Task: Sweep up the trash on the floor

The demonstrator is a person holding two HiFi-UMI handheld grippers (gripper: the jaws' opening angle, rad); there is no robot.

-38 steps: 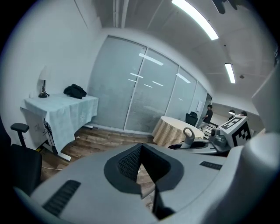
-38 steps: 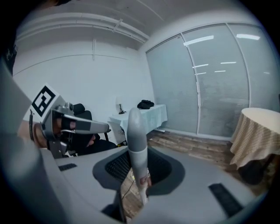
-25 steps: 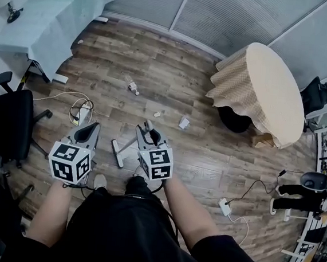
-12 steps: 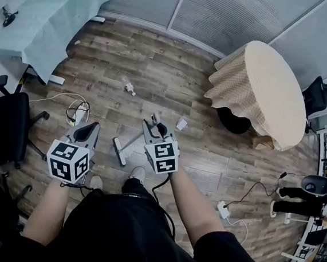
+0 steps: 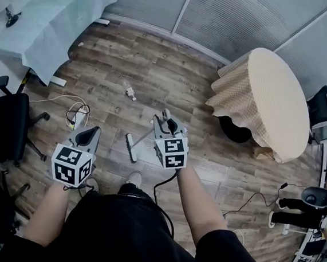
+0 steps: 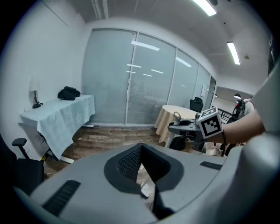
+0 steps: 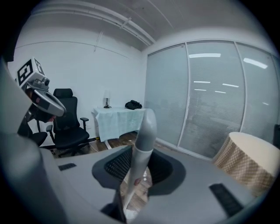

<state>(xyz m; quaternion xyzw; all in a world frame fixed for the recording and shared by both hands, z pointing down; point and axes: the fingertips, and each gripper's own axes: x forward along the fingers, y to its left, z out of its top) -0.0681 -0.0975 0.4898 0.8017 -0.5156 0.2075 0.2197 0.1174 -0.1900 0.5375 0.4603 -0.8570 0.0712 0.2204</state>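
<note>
My right gripper [image 5: 167, 121] is shut on the grey handle [image 7: 142, 140] of a broom, which stands up between its jaws in the right gripper view. The handle slants down to the white broom head [image 5: 131, 148] on the wooden floor, just ahead of my feet. A crumpled bit of trash [image 5: 130, 89] lies farther out on the floor. My left gripper [image 5: 89, 133] hovers to the left of the broom head, jaws shut with nothing between them. The left gripper view shows its pads [image 6: 131, 159] meeting at the tip.
A round table with a beige cloth [image 5: 267, 100] stands right. A long table with a pale cloth [image 5: 48, 15] is at far left, black office chairs [image 5: 6, 121] nearer. A power strip and cables [image 5: 77, 114] lie beside my left gripper. More cables [image 5: 255, 191] run at right.
My right gripper has moved forward and right with the broom, and the broom head slid right. A white scrap near it is now hidden behind the gripper. The left gripper barely moved.
</note>
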